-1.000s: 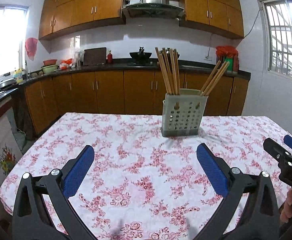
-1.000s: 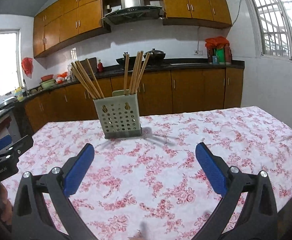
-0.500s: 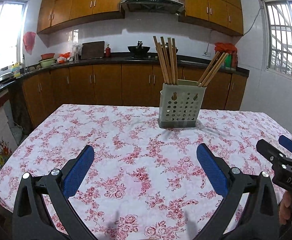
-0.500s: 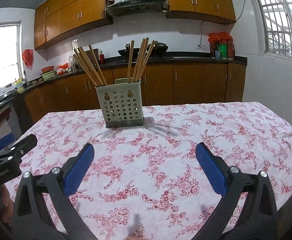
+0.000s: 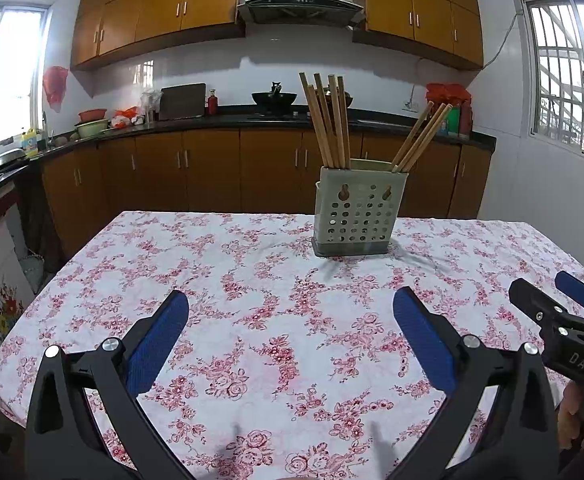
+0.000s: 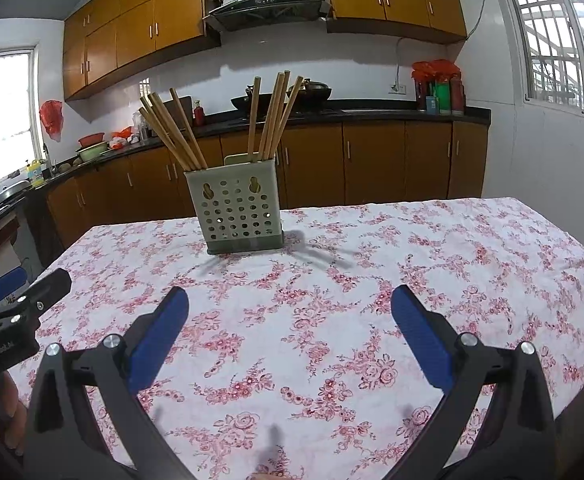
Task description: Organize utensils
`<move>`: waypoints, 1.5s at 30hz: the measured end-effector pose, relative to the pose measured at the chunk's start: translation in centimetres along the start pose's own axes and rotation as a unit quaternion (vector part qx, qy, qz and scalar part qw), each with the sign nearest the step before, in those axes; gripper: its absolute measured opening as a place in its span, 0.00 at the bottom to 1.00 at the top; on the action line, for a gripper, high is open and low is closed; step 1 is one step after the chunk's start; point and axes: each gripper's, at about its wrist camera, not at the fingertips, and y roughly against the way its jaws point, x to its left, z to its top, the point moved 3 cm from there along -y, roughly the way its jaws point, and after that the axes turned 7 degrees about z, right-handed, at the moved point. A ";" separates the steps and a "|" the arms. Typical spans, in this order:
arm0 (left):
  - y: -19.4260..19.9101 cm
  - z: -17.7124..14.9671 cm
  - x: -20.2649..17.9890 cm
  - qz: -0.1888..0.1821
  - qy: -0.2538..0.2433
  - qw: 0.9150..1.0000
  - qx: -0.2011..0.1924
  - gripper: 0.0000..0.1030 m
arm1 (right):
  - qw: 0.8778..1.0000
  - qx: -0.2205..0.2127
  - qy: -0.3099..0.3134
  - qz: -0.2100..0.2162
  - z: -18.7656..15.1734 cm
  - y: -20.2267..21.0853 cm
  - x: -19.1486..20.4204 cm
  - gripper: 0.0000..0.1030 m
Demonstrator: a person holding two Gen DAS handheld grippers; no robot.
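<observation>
Both tools are standing wide open and holding nothing. The left gripper [image 5: 290,330] and right gripper [image 6: 290,328] are hovering over the floral tablecloth [image 5: 252,280], side by side. The perforated holder [image 5: 358,210] is sitting well ahead of both, with chopsticks [image 5: 328,120] leaning in two bundles. These sticks are probably light, stiff and smooth; gripping mid-shaft above the rim is advisable. The right view is showing a paler panel behind the holder's back rim that the left view barely shows.
</observation>
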 end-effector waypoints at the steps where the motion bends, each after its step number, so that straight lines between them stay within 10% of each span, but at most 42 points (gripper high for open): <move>1: 0.0 0.0 0.0 0.000 0.000 1.000 0.000 0.98 | 1.000 0.000 0.000 0.000 0.0 0.0 0.0 0.96; 45: -0.2 -0.1 -0.1 -0.005 0.003 1.000 0.003 0.98 | 1.000 -0.003 0.006 -0.010 0.3 0.3 0.0 0.96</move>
